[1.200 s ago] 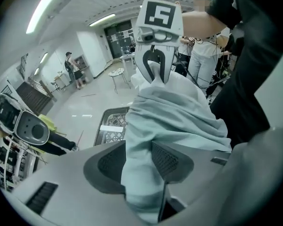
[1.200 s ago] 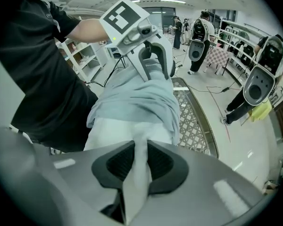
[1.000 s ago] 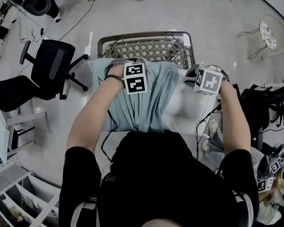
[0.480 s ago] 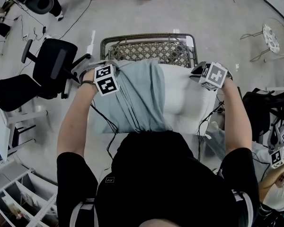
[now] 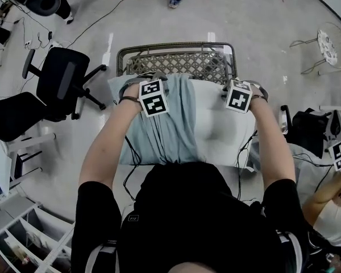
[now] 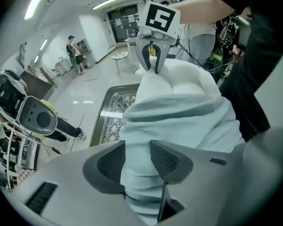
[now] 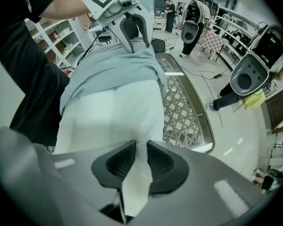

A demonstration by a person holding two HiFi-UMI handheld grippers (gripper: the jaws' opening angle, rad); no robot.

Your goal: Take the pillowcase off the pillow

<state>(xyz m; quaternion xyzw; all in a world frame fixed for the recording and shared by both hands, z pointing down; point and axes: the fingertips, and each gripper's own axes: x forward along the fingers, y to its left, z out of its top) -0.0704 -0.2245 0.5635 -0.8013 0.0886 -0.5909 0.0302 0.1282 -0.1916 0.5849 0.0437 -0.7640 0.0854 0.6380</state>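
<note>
A white pillow [image 5: 223, 128] lies on a metal lattice table [image 5: 176, 61]. A pale blue pillowcase [image 5: 169, 127] is bunched over the pillow's left half. My left gripper [image 5: 152, 91] points down into that bunch. In the left gripper view its jaws [image 6: 134, 157] have just been opening and stand apart, with a thick fold of pillowcase [image 6: 179, 117] between them. My right gripper [image 5: 238, 94] is at the pillow's far right corner. Its jaws [image 7: 136, 161] have just eased a little, still shut on a pinch of white pillow fabric [image 7: 113, 112].
A black office chair [image 5: 62, 75] stands left of the table, with another dark chair [image 5: 14, 115] beyond it. Black cables [image 5: 128, 155] hang at the table's near edge. A seated person [image 5: 329, 206] is at the right, with white shelving [image 5: 28, 240] at bottom left.
My left gripper swung out to the left, then came back right over the bunched pillowcase. My right gripper shifted left and lower. A little more white pillow shows.
</note>
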